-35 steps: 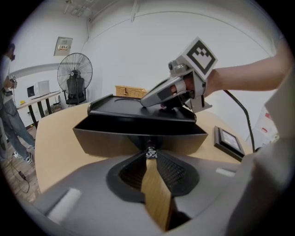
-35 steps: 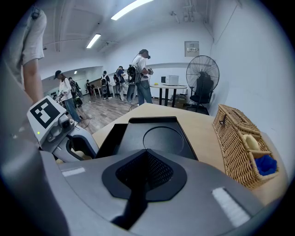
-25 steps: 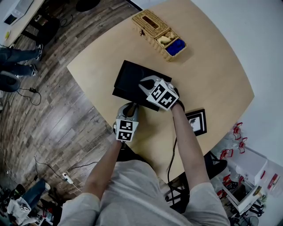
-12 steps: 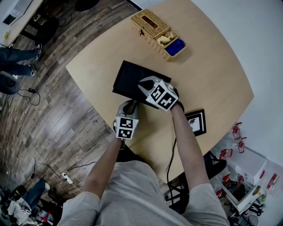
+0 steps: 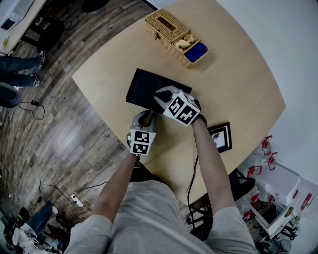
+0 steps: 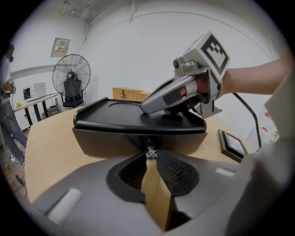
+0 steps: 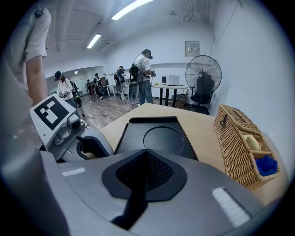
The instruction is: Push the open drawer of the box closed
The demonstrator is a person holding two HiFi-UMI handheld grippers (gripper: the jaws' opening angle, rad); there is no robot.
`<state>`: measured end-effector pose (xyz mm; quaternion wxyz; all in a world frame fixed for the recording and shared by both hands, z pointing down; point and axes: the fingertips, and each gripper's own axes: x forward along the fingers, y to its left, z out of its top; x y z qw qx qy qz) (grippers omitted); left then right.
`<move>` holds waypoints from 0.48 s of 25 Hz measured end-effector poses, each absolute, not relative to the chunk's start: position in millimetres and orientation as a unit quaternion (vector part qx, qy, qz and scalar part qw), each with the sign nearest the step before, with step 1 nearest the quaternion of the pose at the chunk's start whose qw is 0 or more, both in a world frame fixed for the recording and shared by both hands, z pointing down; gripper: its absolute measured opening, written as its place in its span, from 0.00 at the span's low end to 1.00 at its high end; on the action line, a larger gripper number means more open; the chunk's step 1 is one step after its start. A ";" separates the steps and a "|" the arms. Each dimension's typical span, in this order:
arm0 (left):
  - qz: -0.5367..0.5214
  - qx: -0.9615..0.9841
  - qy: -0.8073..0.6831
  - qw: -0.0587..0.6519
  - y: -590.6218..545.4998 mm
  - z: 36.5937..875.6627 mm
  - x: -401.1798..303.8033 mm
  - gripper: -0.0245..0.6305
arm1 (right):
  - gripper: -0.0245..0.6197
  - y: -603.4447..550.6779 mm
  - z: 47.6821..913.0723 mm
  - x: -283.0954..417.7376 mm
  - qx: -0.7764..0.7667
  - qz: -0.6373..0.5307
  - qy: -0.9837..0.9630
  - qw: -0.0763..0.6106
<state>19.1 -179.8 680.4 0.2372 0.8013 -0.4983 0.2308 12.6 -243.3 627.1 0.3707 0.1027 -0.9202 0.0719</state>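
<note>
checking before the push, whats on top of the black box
Only the right tongs rest on the box lid, shut and empty; a round ring is pressed into it. The lid under the tongs is covered.

- Probably a shared lab or workroom: strip lights (image 7: 133, 7) overhead.
- Several people (image 7: 144, 76) standing about, seemingly wearing headgear.
- Pedestal fan (image 7: 203, 77), work tables (image 7: 174, 87), cables (image 5: 33, 105) on a wood floor (image 5: 64, 141).

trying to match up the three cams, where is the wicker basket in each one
Head view: wicker basket at top centre, beyond the black box.
Left gripper view: a low strip just left of centre, peeking over the box top.
Right gripper view: large at the right edge, beside the box.
Shared landmark: the black box, in all three views.
</note>
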 end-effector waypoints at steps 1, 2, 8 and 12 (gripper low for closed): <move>0.230 0.801 -0.499 0.237 -180.6 680.2 19.7 0.23 | 0.04 -243.0 627.1 12.7 0.102 0.072 -0.920 0.371; 0.230 0.801 -0.499 0.238 -181.5 680.2 20.3 0.23 | 0.04 -242.7 627.2 12.9 0.101 0.074 -0.920 0.371; 0.231 0.803 -0.495 0.237 -186.4 681.7 22.5 0.23 | 0.04 -243.9 625.2 13.0 0.097 0.076 -0.920 0.373; 0.233 0.806 -0.491 0.235 -188.0 682.8 21.7 0.23 | 0.04 -243.2 629.8 12.3 0.098 0.080 -0.919 0.373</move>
